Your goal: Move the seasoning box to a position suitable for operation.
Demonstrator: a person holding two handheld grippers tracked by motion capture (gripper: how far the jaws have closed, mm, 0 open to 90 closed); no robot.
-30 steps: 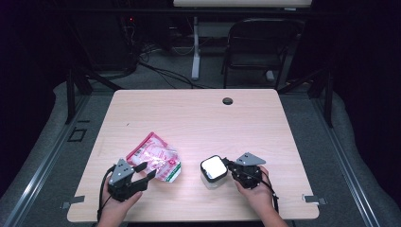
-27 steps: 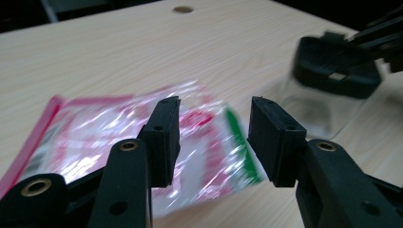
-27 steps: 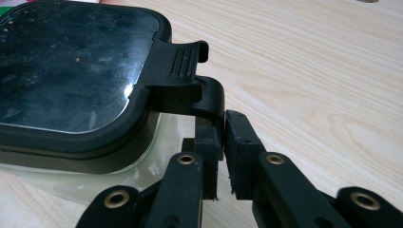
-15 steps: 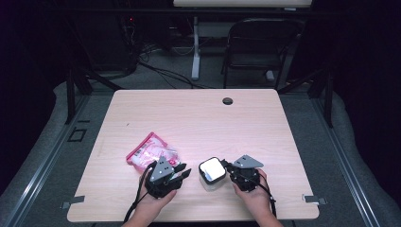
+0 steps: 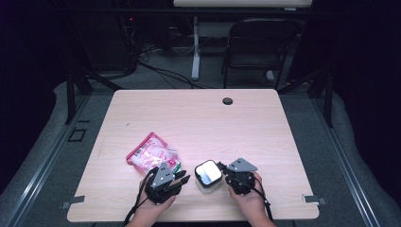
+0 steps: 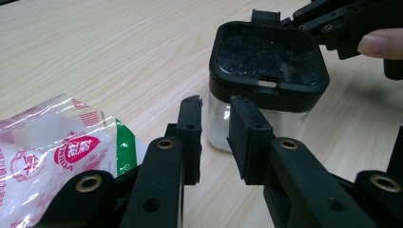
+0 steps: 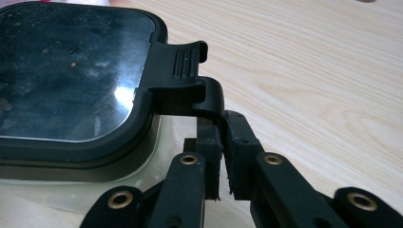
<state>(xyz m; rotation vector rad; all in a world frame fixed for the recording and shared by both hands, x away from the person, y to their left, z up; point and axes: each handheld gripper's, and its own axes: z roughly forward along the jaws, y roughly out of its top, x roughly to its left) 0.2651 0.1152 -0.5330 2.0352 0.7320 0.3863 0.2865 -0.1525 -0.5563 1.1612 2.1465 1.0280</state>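
**Two hand-held tools at a lidded container**

Near the surface's front edge, the right tool (image 5: 226, 174) pinches the latch tab of a clear container (image 5: 208, 176) with a black lid. The left tool (image 5: 183, 181), its jaws just narrowed with nothing between them, points at the container. Behind it lies a pink-and-white packet (image 5: 150, 155).

Both hands in from the near edge. Left gripper (image 5: 182, 180) sits low and angled toward the right one; its jaws have just been closing, a narrow gap is left, nothing between the pads. Right gripper (image 5: 221, 173) is steady, jaws nearly together, apparently pinching something thin, though the contact is hard to see. A fingertip (image 6: 380, 43) rests on its body.
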